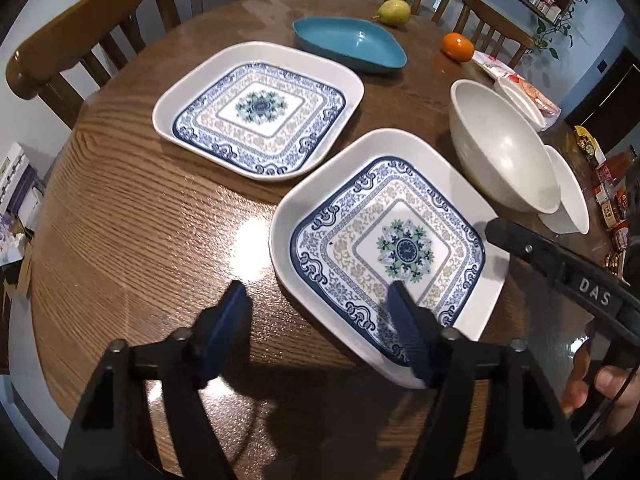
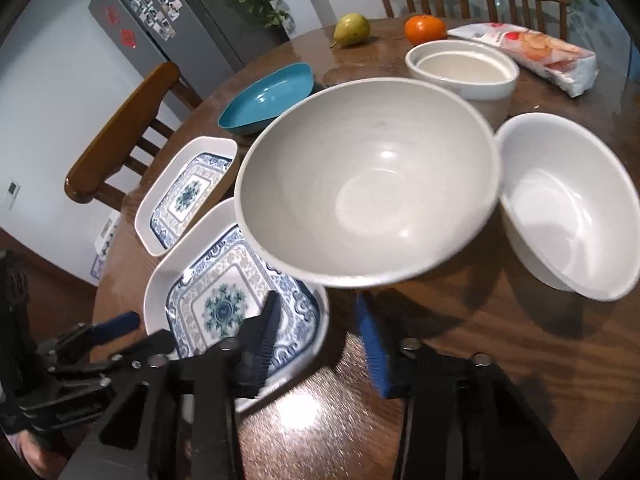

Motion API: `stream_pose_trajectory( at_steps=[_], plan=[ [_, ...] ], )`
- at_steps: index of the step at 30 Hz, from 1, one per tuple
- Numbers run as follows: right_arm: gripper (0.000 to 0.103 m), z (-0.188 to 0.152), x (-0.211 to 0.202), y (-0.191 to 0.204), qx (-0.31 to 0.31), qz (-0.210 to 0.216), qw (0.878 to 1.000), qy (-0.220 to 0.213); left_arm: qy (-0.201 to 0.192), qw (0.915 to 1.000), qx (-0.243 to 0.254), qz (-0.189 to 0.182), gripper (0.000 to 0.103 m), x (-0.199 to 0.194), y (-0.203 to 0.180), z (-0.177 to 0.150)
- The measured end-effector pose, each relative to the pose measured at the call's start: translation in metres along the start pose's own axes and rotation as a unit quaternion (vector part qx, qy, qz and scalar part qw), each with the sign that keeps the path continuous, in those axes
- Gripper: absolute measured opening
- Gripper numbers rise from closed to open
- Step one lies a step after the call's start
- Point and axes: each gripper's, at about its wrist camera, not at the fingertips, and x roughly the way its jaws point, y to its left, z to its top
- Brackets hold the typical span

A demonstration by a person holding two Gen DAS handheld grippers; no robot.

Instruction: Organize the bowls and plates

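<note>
While your left gripper (image 1: 316, 312) straddles the near plate's (image 1: 492, 300) rim unclamped, and your right gripper (image 2: 316, 320) gapes under the grey bowl (image 2: 368, 184), closing off-centre could tip either.

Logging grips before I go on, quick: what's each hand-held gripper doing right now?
Left hand-held gripper: open, astride the near plate's rim, not pressing.
Right hand-held gripper: open, narrow gap, gripping nothing, below the grey bowl's rim.

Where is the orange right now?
The orange sits at the table's far edge in the right wrist view, between the pear on its left and the snack packet on its right.
</note>
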Motion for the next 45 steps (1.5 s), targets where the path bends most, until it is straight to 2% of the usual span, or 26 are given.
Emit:
stream_pose_trajectory(
  at_steps=[4, 6, 7, 9, 10, 14, 16, 19, 23, 29, 34, 35, 37, 39, 43, 45],
  plan=[
    [0.028, 0.003, 0.011, 0.006, -0.014, 0.003, 1.000, 0.011, -0.002, 1.0000, -0.007, 0.000, 0.052, 0.004, 0.000, 0.004],
    [0.012, 0.004, 0.014, 0.007, -0.020, -0.009, 1.000, 0.016, -0.007, 1.0000, -0.004, -0.003, 0.046, 0.005, 0.000, 0.006],
    [0.009, 0.004, 0.014, 0.008, -0.022, -0.015, 0.999, 0.020, -0.012, 0.9999, 0.003, 0.005, 0.045, 0.005, 0.000, 0.007],
    [0.008, 0.002, 0.013, 0.007, -0.020, -0.016, 0.999, 0.028, -0.020, 0.9994, 0.020, 0.019, 0.033, 0.006, -0.001, 0.006],
    [0.008, -0.001, 0.011, 0.007, -0.022, -0.019, 0.999, 0.032, -0.021, 0.9993, 0.026, 0.020, 0.031, 0.005, 0.001, 0.005],
    [0.007, -0.022, -0.005, 0.003, 0.003, -0.015, 0.999, 0.042, -0.009, 0.9990, 0.044, -0.004, 0.018, 0.002, 0.010, 0.000],
    [0.007, -0.038, -0.019, 0.001, 0.025, -0.005, 0.999, 0.047, -0.001, 0.9978, 0.065, -0.015, 0.019, -0.001, 0.009, -0.007],
    [0.007, -0.059, -0.031, 0.004, 0.034, -0.017, 0.998, 0.054, 0.003, 0.9945, 0.103, -0.018, 0.019, -0.007, 0.001, -0.019],
    [0.007, -0.089, -0.053, -0.004, 0.080, -0.020, 0.995, 0.050, 0.007, 0.9890, 0.143, -0.039, 0.017, -0.012, -0.015, -0.024],
    [0.008, -0.118, -0.082, -0.014, 0.119, -0.057, 0.991, 0.035, 0.007, 0.9767, 0.205, -0.062, 0.018, -0.011, -0.046, -0.028],
    [0.010, -0.133, -0.083, -0.019, 0.140, -0.076, 0.986, 0.038, 0.015, 0.9684, 0.242, -0.058, 0.019, 0.005, -0.065, -0.026],
    [0.010, -0.135, -0.083, -0.019, 0.143, -0.086, 0.985, 0.041, 0.016, 0.9667, 0.248, -0.058, 0.020, 0.006, -0.067, -0.027],
    [0.010, -0.135, -0.084, -0.015, 0.130, -0.105, 0.985, 0.040, 0.012, 0.9644, 0.258, -0.056, 0.034, 0.003, -0.067, -0.027],
    [0.010, -0.134, -0.092, -0.011, 0.113, -0.130, 0.985, 0.026, -0.001, 0.9652, 0.255, -0.056, 0.064, -0.002, -0.065, -0.024],
    [0.010, -0.121, -0.119, -0.015, 0.115, -0.140, 0.983, -0.025, -0.023, 0.9692, 0.239, -0.056, 0.069, -0.012, -0.061, -0.010],
    [0.012, -0.114, -0.127, -0.017, 0.115, -0.141, 0.983, -0.040, -0.034, 0.9707, 0.231, -0.057, 0.076, -0.018, -0.057, -0.003]
  ],
)
